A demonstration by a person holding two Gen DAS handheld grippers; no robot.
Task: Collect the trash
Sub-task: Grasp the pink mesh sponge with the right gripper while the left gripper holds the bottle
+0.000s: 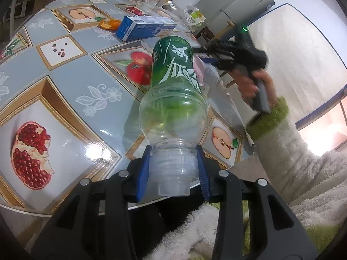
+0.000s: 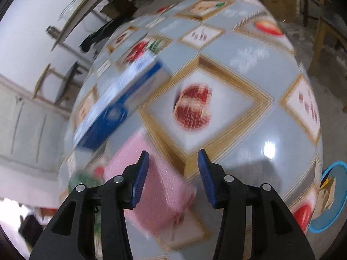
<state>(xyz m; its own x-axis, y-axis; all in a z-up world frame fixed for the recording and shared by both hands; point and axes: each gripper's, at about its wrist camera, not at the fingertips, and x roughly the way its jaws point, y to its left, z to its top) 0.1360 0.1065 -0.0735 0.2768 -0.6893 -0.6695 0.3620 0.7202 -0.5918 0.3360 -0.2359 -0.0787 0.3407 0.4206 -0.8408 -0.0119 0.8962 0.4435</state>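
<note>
holding: left gripper, jaws clamped on the neck of a bottle; blue pads press either side just above the mouth.
bottle: clear plastic, green label with white characters, no cap seen, base pointing away from the camera, held over the bench near its front edge.
bench: glossy cloth in grey-blue squares with gold-framed fruit pictures, pomegranate and apple among them.
box: blue and white carton, lying flat on the bench beyond the bottle; in the right wrist view it shows blurred, at upper left.
peel: orange, just beside the box's left end.
right gripper: jaws apart with nothing between them, over the bench; seen also from the left wrist view, blurred, gripped by the right hand in a green-cuffed sleeve.
pink wrap: bubble-textured sheet lying on the bench beneath and beside the right gripper's left pad; contact cannot be told.
blue bin: round rim past the bench's right edge, brown paper inside.
</note>
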